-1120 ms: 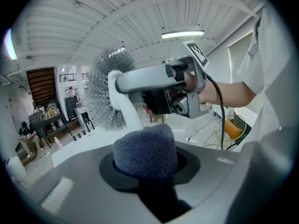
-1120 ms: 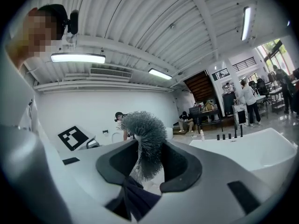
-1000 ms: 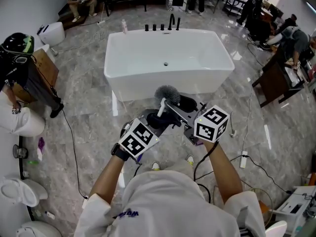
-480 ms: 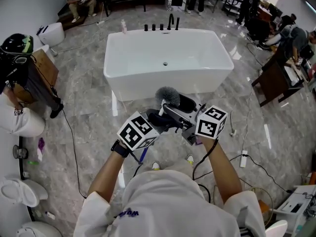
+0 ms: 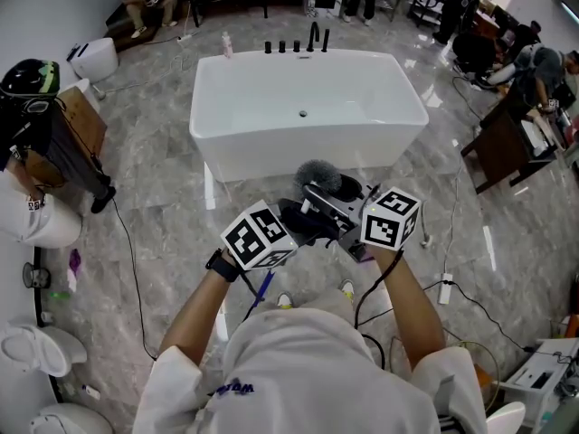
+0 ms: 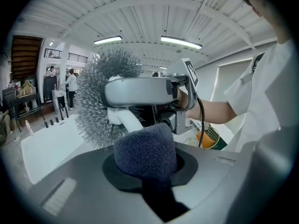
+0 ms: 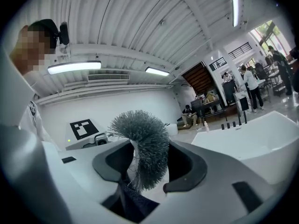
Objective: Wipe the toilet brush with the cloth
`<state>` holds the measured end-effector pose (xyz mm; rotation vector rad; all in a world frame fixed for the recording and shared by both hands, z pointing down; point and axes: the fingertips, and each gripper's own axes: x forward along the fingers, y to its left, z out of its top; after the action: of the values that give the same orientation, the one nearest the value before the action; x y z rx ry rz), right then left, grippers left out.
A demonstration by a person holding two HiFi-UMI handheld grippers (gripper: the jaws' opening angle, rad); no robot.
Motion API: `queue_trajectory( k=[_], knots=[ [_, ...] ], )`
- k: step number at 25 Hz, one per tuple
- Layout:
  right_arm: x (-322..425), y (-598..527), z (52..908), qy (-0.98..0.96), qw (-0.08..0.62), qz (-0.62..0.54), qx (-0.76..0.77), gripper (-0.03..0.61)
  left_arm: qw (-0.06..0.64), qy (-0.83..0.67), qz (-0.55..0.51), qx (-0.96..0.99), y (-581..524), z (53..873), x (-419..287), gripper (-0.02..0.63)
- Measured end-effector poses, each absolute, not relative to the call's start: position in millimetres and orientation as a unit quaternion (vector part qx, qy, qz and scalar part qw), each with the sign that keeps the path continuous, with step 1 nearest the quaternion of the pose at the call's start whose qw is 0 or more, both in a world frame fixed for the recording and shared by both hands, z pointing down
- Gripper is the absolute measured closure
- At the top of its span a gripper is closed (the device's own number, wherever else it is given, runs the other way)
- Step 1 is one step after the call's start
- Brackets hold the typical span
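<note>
The toilet brush is held up in the air in front of me, its grey bristle head standing between the jaws of my right gripper. Those jaws have just been closing, with the brush's white neck and bristles between them. My left gripper is shut on a dark blue cloth. The cloth bulges from its jaws and presses against the white handle just below the bristles. In the head view the two grippers meet, left gripper against right gripper.
A white bathtub with black taps stands just beyond the grippers. Toilets and a wooden cabinet line the left side. Cables and a power strip lie on the marble floor at right. People stand in the background.
My left gripper has moved up and to the right, bringing the cloth closer to the brush head and the right gripper. The brush head has shifted slightly right.
</note>
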<state>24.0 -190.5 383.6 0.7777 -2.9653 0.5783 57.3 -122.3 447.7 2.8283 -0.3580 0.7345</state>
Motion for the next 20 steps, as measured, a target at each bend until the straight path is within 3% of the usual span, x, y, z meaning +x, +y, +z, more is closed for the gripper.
queue_trajectory(
  k=[20],
  knots=[
    [61,-215,357,-0.938,-0.021,0.14,0.315,0.362,0.115,-0.114,0.247,0.955,-120,484,47,0.529]
  ],
)
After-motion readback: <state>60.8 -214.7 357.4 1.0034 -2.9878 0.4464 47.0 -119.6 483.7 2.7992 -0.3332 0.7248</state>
